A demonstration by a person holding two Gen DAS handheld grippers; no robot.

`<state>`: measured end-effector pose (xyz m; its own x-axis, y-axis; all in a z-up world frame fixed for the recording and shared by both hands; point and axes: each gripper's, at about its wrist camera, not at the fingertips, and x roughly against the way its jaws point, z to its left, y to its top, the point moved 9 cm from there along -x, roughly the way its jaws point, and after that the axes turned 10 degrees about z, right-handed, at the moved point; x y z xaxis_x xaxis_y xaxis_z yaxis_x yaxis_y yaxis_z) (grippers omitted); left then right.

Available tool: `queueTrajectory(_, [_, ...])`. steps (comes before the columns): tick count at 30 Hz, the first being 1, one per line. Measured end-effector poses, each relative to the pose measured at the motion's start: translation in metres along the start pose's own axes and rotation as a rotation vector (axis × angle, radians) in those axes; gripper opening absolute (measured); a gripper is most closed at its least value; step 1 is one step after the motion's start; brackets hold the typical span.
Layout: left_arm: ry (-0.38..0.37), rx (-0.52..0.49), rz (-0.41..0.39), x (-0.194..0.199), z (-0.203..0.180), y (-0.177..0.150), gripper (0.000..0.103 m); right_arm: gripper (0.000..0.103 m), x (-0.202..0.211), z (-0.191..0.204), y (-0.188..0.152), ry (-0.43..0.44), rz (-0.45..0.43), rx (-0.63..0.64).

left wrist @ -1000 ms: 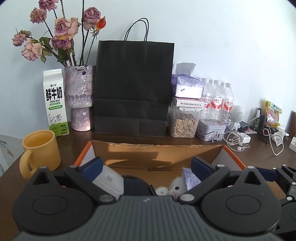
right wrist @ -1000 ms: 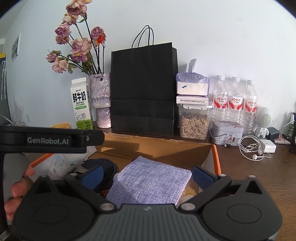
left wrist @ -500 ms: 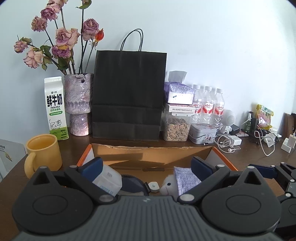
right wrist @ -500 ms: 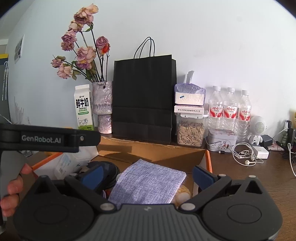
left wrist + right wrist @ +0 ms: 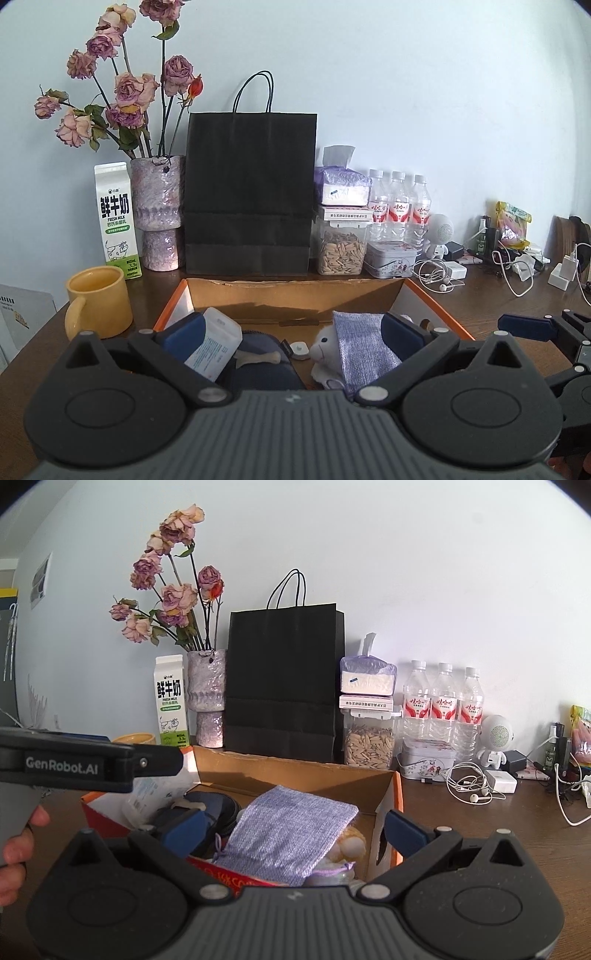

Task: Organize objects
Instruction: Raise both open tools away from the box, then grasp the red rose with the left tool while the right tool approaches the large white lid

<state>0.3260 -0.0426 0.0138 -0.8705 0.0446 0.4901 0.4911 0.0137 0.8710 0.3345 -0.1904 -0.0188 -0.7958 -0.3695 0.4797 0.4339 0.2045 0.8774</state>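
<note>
Box [image 5: 376, 295] crammed; desk [image 5: 480, 823] right of box open.

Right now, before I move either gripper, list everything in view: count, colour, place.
cardboard box: 1, orange-edged, desk centre
fabric pouch: 1, lilac, in box
plush toy: 1, white, under pouch
tissue pack: 1, white, box left
black paper bag: 1, behind box
milk carton: 1, white-green, back left
vase: 1, purple, dried roses
mug: 1, yellow, left
water bottles: 3, clear, back right
seed jar: 1, clear
tin: 1, grey
earphones: 1, white
left gripper: open
right gripper: open

Likely home desk [image 5: 480, 306], flowers [image 5: 125, 92], milk carton [image 5: 116, 218]
</note>
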Motion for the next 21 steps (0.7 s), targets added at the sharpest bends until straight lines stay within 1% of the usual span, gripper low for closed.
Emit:
queueTrajectory(4, [0.003, 0.004, 0.004, 0.008, 0.002, -0.005, 0.103, 0.103, 0.008, 0.002, -0.006, -0.004, 0.006, 0.005])
queueTrajectory(9, [0.012, -0.001, 0.03, 0.016, 0.006, -0.018, 0.103, 0.103, 0.016, 0.005, -0.017, -0.002, 0.022, 0.011])
queueTrajectory(21, [0.038, -0.035, 0.134, 0.022, 0.012, -0.06, 0.103, 0.103, 0.024, 0.005, -0.052, 0.002, 0.092, 0.023])
